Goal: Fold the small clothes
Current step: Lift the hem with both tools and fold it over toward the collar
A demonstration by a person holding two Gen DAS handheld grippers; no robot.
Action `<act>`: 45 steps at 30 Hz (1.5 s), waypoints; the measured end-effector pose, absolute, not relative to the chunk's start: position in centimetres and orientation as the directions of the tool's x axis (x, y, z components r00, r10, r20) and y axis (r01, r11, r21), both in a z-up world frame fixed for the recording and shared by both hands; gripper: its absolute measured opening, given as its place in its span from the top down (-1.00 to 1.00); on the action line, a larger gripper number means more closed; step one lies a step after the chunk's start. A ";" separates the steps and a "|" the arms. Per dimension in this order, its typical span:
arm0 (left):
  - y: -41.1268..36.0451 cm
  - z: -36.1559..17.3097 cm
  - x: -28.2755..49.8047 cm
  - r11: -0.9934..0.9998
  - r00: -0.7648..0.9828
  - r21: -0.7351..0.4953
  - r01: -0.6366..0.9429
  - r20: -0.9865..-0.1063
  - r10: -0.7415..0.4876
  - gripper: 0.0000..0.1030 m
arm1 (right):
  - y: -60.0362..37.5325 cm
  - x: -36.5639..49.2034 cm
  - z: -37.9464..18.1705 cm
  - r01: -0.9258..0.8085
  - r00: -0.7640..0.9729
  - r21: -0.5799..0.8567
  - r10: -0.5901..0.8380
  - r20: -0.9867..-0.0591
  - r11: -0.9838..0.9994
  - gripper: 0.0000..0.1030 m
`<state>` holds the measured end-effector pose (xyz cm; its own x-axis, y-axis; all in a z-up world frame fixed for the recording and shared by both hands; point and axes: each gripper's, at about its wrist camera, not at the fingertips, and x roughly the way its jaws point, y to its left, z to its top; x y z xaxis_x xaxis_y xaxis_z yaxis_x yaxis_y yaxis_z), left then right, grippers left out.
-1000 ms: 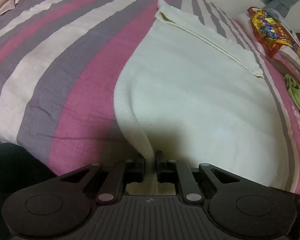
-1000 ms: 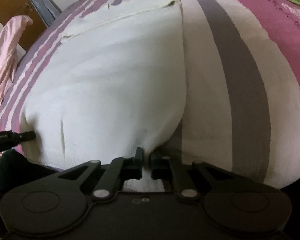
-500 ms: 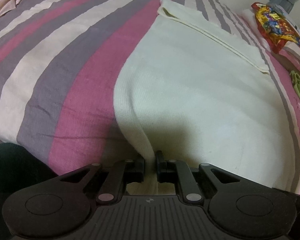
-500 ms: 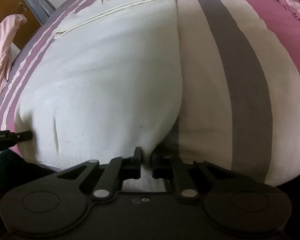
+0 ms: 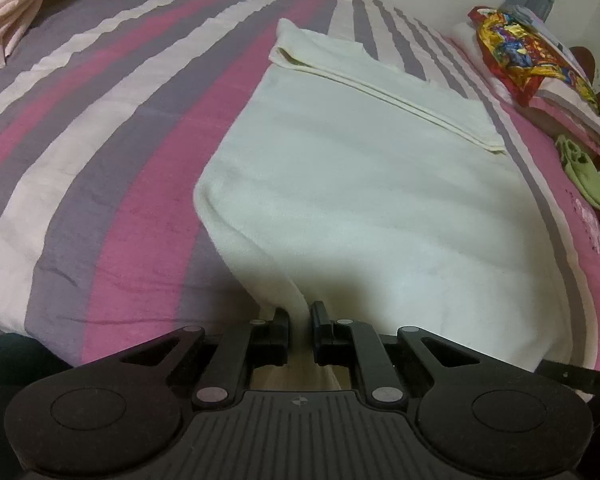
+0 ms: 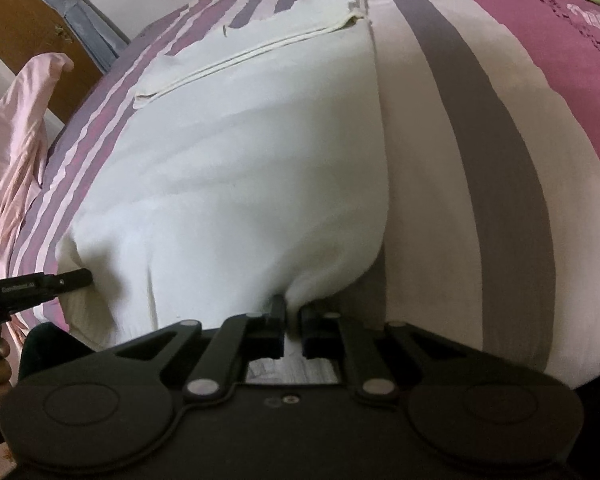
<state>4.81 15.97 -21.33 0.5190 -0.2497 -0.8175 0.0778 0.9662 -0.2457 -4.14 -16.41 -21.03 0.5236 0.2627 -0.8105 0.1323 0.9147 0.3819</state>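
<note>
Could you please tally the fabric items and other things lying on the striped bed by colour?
Cream: 1, the cream garment, pinched at its near edge by the left gripper and the right gripper.
Green: 1, the green cloth.
Pale pink: 1, the pink cloth.
Multicoloured: 1, the shiny wrapper.
Total: 4, all on the striped bedsheet.

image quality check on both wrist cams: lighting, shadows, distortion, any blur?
Left wrist view: dim and warm, strong fisheye bowing the striped bedspread; the left claw throws a dark shadow on the near end of the white garment; fairly sharp. Right wrist view: equally dim, corners vignetted black, stripes bent, garment texture soft and smeared around the right claw.
</note>
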 end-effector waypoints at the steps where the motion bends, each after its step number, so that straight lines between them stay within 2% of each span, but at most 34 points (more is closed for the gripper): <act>1: 16.0 -21.3 4.9 0.966 0.518 -0.245 0.077 -0.818 -0.249 0.79 | -16.4 -4.2 -21.2 0.135 0.522 0.380 0.260 -0.812 0.915 0.84; 27: 15.1 -20.2 5.7 0.968 0.539 -0.237 0.083 -0.807 -0.244 0.79 | -18.0 -5.0 -20.9 0.191 0.540 0.440 0.280 -0.793 0.877 0.84; 32: 15.0 -19.6 7.3 0.963 0.548 -0.258 0.081 -0.796 -0.259 0.79 | -18.9 -4.1 -20.6 0.221 0.557 0.498 0.310 -0.770 0.839 0.85; 45: 13.8 -20.0 13.0 0.947 0.547 -0.318 0.046 -0.786 -0.290 0.79 | -19.3 0.8 -20.8 0.249 0.591 0.519 0.296 -0.750 0.818 0.85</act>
